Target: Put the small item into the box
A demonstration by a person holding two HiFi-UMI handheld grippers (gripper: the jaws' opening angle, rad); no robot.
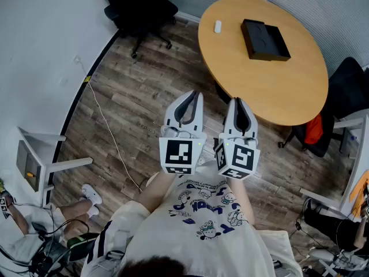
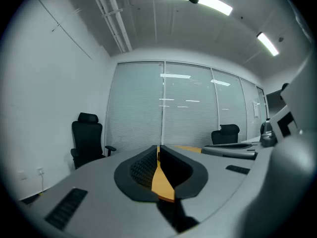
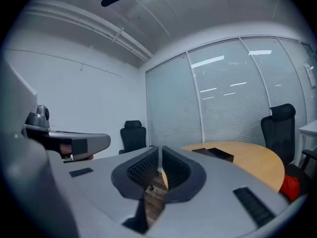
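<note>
Both grippers are empty and well short of the table, and the small item is not yet picked up.

Head view: the small white item (image 1: 218,26) lies on the far edge of the round wooden table (image 1: 288,91), near the black box (image 1: 264,39) but apart from it. The left gripper (image 1: 193,94) and right gripper (image 1: 239,101) hang side by side over the floor. The item looks light, rigid and smooth, so it may skid; I would pinch it across its narrow sides, low against the tabletop. Left gripper view: the jaws are pressed together with nothing between them, and only a sliver of tabletop shows past them. Right gripper view: the jaws are likewise drawn together and empty. The box shows ahead on the table; the item cannot be made out.
</note>
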